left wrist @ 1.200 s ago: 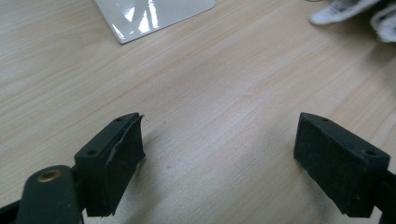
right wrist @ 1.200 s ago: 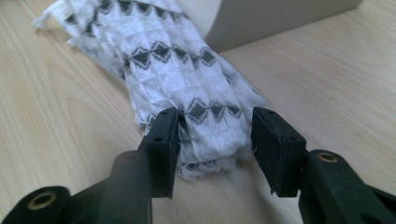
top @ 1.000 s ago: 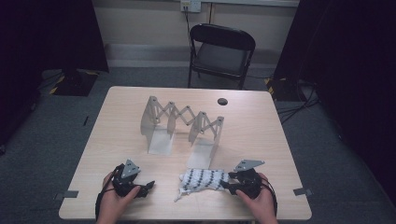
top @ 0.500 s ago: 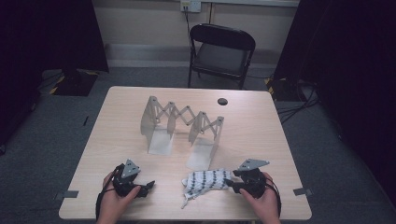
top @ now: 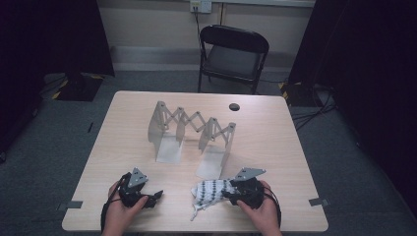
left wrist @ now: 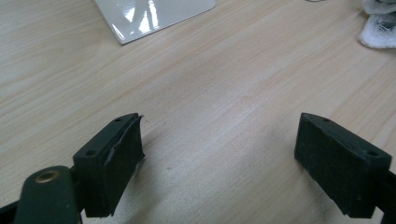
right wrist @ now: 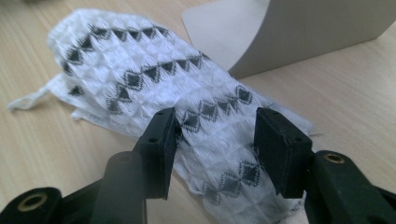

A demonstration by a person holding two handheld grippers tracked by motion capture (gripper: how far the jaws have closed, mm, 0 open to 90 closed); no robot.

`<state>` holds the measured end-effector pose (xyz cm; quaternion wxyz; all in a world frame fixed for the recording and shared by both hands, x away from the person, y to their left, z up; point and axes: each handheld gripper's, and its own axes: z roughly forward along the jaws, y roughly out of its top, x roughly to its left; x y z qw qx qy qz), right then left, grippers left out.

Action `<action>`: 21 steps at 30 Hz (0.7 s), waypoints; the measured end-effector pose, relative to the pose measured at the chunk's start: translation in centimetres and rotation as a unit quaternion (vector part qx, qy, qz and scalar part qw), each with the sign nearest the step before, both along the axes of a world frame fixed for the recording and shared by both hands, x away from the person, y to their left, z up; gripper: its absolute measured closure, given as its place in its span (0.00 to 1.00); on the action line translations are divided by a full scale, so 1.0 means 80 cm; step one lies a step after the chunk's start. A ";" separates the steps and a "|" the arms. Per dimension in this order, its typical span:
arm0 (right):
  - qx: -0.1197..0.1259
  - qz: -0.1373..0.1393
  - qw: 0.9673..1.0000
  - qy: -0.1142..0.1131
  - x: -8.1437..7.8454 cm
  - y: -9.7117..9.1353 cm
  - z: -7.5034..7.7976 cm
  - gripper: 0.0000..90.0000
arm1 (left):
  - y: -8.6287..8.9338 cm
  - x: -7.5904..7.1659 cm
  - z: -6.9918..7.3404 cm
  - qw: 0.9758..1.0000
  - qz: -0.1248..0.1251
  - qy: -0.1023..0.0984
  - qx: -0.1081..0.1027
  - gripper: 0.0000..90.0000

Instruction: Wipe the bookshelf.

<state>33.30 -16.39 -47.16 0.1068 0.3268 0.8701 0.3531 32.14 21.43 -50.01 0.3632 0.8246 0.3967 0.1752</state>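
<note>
A white cloth (top: pixel 211 191) with black diamond patterns lies bunched near the table's front edge. My right gripper (top: pixel 227 194) is shut on its right end. In the right gripper view the two black jaws pinch a fold of the cloth (right wrist: pixel 154 79) at the right gripper (right wrist: pixel 212 126). My left gripper (top: pixel 155 196) rests on the table to the cloth's left, apart from it. In its own view the left gripper (left wrist: pixel 219 135) stands open over bare wood, with the cloth (left wrist: pixel 380 25) at the far top right.
A grey accordion-style rack (top: pixel 194 125) stands mid-table, with its flat feet (top: pixel 169 150) pointing toward me; one panel (right wrist: pixel 322 23) is just behind the cloth. A small black disc (top: pixel 234 106) lies at the back of the wooden table (top: pixel 275 142). A black chair (top: pixel 233 49) stands beyond.
The right gripper drifted slightly right with the cloth, then came back left, and the cloth followed it. The left gripper has stayed put.
</note>
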 end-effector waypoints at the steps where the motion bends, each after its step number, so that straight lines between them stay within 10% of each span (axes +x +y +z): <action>1: 0.001 -0.001 1.000 0.002 0.001 -0.001 -0.002 0.54 | 0.000 0.000 0.000 1.000 0.000 0.000 0.000 0.17; 21: -0.003 -0.066 0.998 0.019 0.021 -0.087 -0.002 0.52 | -0.001 0.003 0.000 1.000 0.003 0.001 0.000 0.16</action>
